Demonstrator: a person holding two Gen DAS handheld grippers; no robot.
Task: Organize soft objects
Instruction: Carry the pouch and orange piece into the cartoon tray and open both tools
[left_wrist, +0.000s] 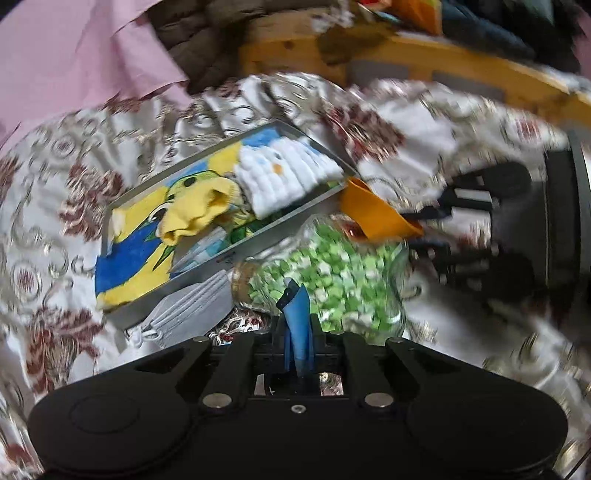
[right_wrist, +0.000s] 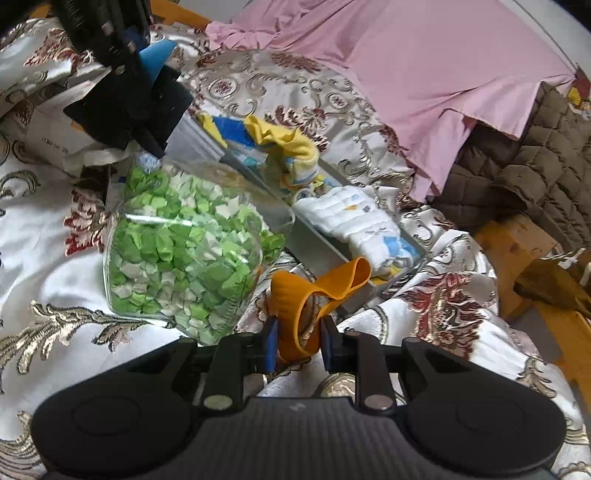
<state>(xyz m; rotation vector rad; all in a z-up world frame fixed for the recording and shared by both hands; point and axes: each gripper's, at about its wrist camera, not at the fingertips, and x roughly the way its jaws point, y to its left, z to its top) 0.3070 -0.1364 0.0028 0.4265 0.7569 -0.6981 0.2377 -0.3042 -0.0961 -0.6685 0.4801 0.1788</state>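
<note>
Left gripper (left_wrist: 297, 295), left-wrist view: blue pads pressed together with nothing seen between them, held over a jar of green and white paper pieces (left_wrist: 325, 277) lying on its side on a patterned bedcover (left_wrist: 55, 177). Far left of the jar, one shallow metal tray (left_wrist: 122, 201) is listed, holding one yellow sock (left_wrist: 195, 210) and one white quilted cloth (left_wrist: 288, 173); one grey face mask (left_wrist: 188, 312) lies against the tray's near edge. One orange band (left_wrist: 373, 214) is seen at the right, beside the other tool. Right gripper (right_wrist: 297, 332), right-wrist view: jaws nearly closed, pinching the orange band near its lower loop, the upper part curling free toward the tray's near corner. The jar lies to the left, the tray beyond it, one pink sheet (right_wrist: 424, 74) at the far right. Step judged in hand: the band has been gripped for transfer. Next move is judged to call for a lift and a carry over the tray rim, with release among the soft items already placed.
</note>
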